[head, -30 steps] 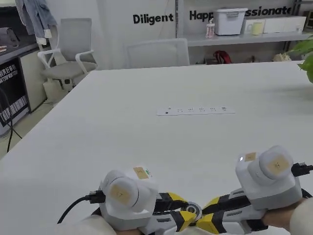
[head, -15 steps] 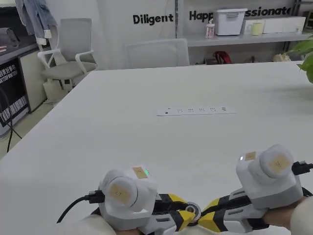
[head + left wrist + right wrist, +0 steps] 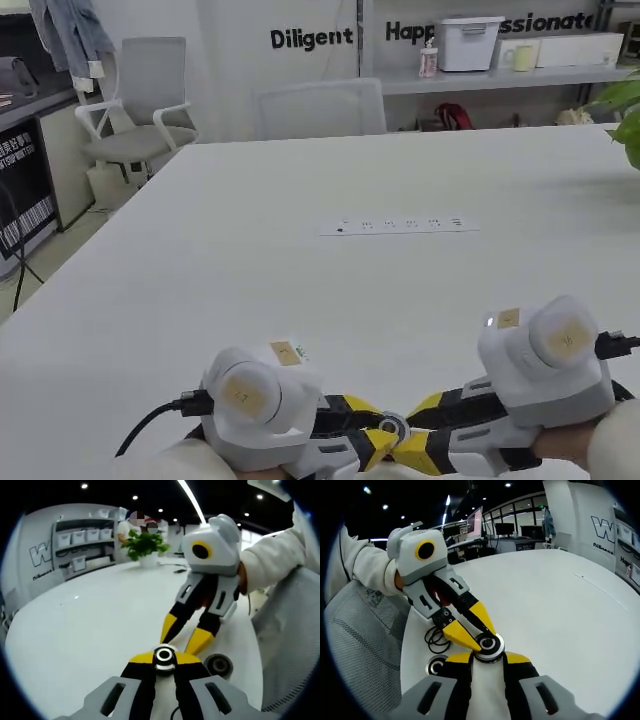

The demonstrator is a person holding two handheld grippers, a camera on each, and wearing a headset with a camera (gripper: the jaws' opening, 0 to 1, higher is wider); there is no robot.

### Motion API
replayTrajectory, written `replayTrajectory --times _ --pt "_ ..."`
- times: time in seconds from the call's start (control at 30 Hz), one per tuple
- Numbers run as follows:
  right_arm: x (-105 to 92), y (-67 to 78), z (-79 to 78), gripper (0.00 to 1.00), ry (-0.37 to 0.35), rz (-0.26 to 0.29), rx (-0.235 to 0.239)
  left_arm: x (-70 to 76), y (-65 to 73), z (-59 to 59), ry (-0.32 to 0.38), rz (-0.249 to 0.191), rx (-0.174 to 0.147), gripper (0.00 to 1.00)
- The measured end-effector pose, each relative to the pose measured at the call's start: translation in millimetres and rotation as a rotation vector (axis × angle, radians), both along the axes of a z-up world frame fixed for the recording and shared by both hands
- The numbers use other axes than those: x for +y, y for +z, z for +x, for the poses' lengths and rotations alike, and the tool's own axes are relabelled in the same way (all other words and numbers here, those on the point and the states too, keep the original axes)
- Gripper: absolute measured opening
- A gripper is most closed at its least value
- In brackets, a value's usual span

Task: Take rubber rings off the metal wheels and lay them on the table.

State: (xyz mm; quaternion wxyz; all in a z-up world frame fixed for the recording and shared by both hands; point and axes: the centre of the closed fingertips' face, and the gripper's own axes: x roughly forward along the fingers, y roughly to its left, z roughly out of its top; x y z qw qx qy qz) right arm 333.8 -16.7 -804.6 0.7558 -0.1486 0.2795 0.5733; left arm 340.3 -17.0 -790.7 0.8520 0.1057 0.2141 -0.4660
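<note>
A small metal wheel [image 3: 393, 430] with a black rubber ring [image 3: 489, 645] around it is pinched between the yellow fingertips of my left gripper [image 3: 164, 658], low over the table's near edge. My right gripper [image 3: 489, 658] faces it from the other side. Its jaws are apart and straddle the same wheel [image 3: 164, 655], with the fingertips [image 3: 199, 641] right at its rim. In the head view the two grippers meet tip to tip, the left gripper [image 3: 378, 444] on the left and the right gripper [image 3: 412, 447] on the right. A second ringed wheel [image 3: 218, 665] lies flat on the table beside them.
The white table [image 3: 330, 290] stretches away bare, apart from a flush socket strip [image 3: 400, 226] in its middle. Thin black loops [image 3: 436, 637] lie near the second wheel [image 3: 437, 666]. Chairs [image 3: 320, 108] and shelves stand beyond the far edge, and a potted plant [image 3: 145, 544] is at the right end.
My right gripper has slid left, so its yellow fingertips have closed the gap to the wheel held by the left gripper. The left gripper has stayed put.
</note>
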Motion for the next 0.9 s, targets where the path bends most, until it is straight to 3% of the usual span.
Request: replayTrajectory --times 0.37,0.9 --pt "-5.6 -3.4 -0.5 0.13 0.005 -0.030 0.019 0.0 -0.1 0.1 0.008 -0.010 0.011 0.14" --pt "-4.7 -3.3 -0.9 0.11 0.006 -0.025 0.033 1.3 -0.3 -0.6 0.015 -0.017 0.025 0.14"
